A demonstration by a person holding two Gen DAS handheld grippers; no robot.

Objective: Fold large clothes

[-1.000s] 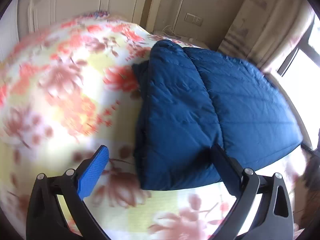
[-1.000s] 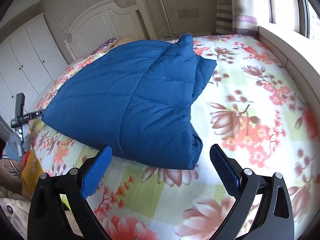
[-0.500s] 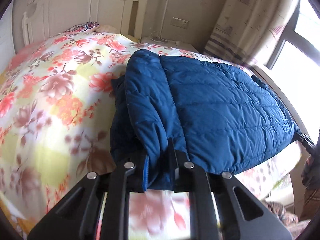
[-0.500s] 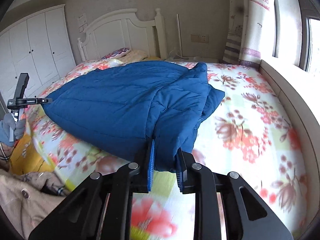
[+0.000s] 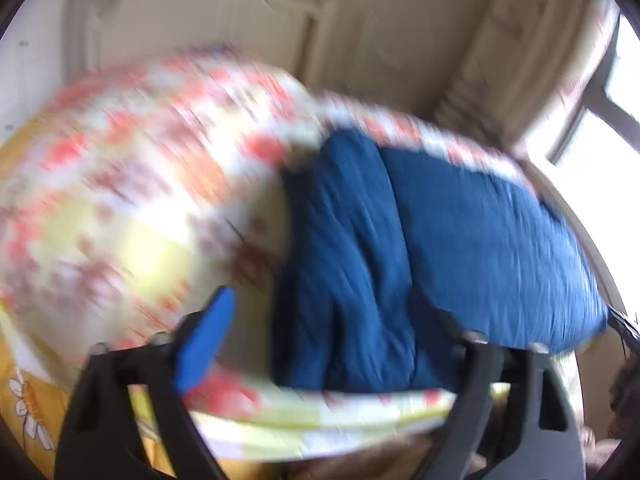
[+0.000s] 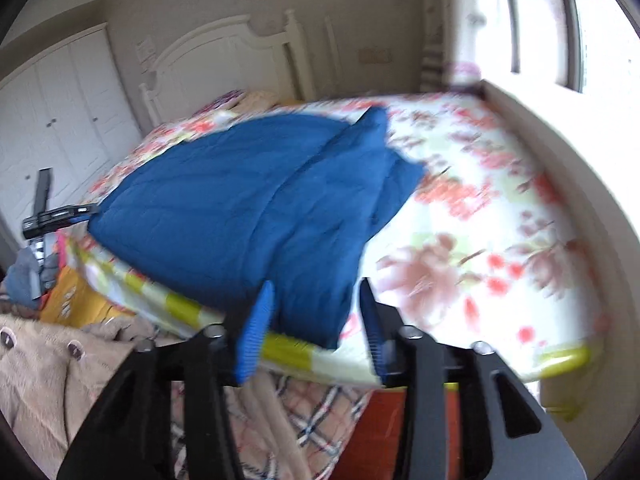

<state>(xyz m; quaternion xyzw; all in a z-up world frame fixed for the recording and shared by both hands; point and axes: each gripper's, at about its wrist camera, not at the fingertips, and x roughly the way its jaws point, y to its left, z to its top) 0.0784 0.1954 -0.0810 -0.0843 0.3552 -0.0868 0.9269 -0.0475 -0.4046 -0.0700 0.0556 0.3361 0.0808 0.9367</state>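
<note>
The bed [image 6: 500, 216], under a floral sheet, fills most of both views ahead of the claws, its white headboard [image 6: 224, 52] at the far end. On it lies the blue quilted coat [image 6: 248, 208], folded into a long slab. In the right wrist view its long axis runs from just ahead of the right claw [image 6: 312, 320] away toward the headboard and to the left; the near end hangs slightly over the bed's edge between the fingers, and a narrower folded flap lies along the coat's right side, pointing up the bed. In the left wrist view, which is badly blurred, the coat [image 5: 420, 248] sits ahead and to the right of the left claw [image 5: 328, 336], the broad part stretching away to the right and a rolled fold running straight ahead.

Both claws are open and hold nothing. The left claw's fingers stand wide apart, the coat's near end between them and the right finger in front of the cloth. The right claw's gap is narrower, with the coat's corner just beyond its blue pads [image 6: 256, 324]; whether the pads touch the cloth cannot be told.

Below the right claw a beige fleece garment [image 6: 44, 364] and a plaid cloth [image 6: 320, 412] lie beside the bed.
</note>
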